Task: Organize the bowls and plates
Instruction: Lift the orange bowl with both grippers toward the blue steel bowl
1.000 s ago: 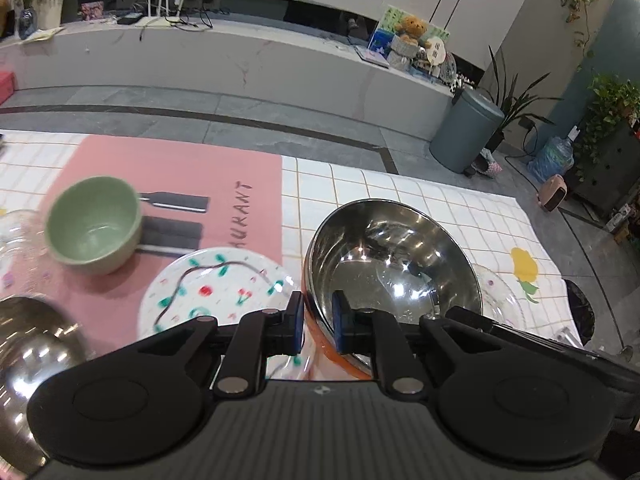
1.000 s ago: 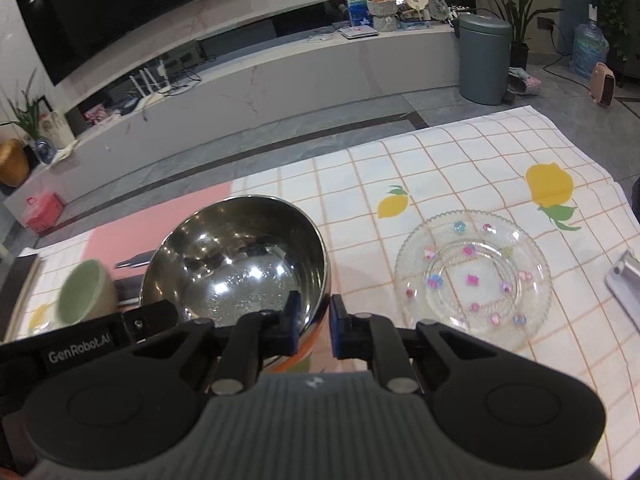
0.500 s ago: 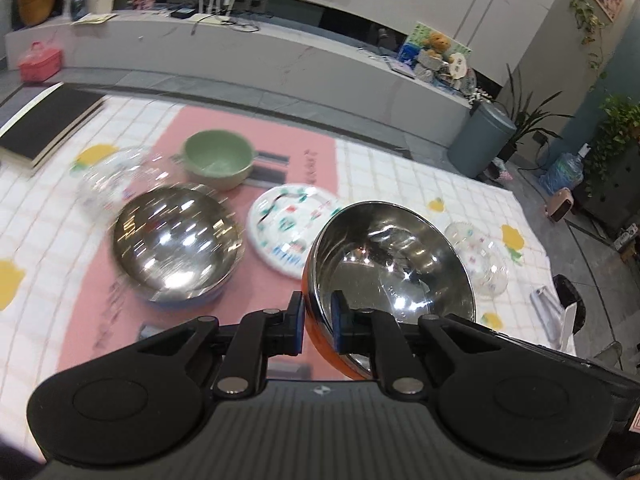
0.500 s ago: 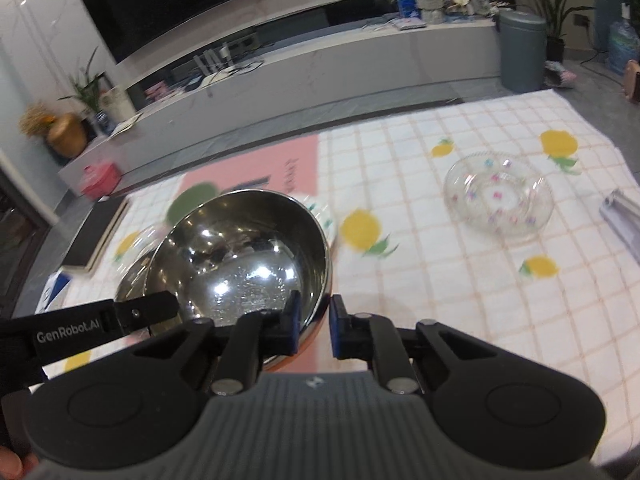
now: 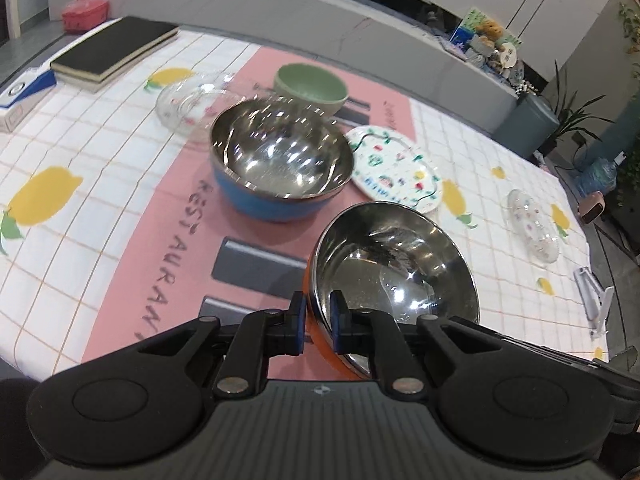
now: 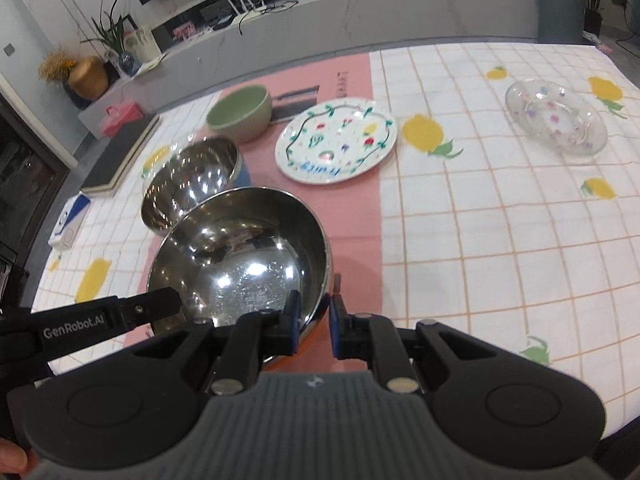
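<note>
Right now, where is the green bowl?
In the left wrist view the green bowl sits on the pink mat's far end, just behind the blue-sided steel bowl, left of the painted plate.

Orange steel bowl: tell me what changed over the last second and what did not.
Both tongs, left and right, carried the orange steel bowl from beside the clear glass plate across the table toward the blue steel bowl, now just ahead. Unchanged: both tongs stay clamped on its rim; the green bowl and painted plate sit where they were.
</note>
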The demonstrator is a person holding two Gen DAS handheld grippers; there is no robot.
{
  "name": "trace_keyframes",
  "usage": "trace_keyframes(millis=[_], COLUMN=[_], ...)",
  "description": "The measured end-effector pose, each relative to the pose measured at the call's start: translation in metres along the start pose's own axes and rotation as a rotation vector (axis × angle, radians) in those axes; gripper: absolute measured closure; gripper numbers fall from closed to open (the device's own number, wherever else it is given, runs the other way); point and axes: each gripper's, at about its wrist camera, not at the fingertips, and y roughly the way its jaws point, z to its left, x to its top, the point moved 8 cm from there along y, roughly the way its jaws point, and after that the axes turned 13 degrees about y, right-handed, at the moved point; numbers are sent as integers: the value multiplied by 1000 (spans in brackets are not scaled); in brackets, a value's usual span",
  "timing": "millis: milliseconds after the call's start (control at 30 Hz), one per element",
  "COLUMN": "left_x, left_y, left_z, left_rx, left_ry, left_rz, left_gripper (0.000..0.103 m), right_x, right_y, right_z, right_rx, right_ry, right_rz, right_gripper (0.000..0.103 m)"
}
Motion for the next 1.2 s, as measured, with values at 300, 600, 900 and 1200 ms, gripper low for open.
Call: trace_keyframes(millis=[300,600,900,1200], left_x=[-16,-17,-17,8], left_y=[12,15,13,-18], left_z=[13,13,14,23], left_rx=[-8,-2,22,31], left_ry=[-13,-4,7,19], left_rz=[30,30,24,-59], left_gripper=[90,90,75,71], right_x=[-11,-12,-11,3], right_y=[15,18,17,-2], right_z=[3,3,1,9], right_rx=[-18,-22,-25,-8], right_ry=[-14,-29,-18,-40], right_rz=[32,32,40,-8], right_gripper=[91,90,78,69])
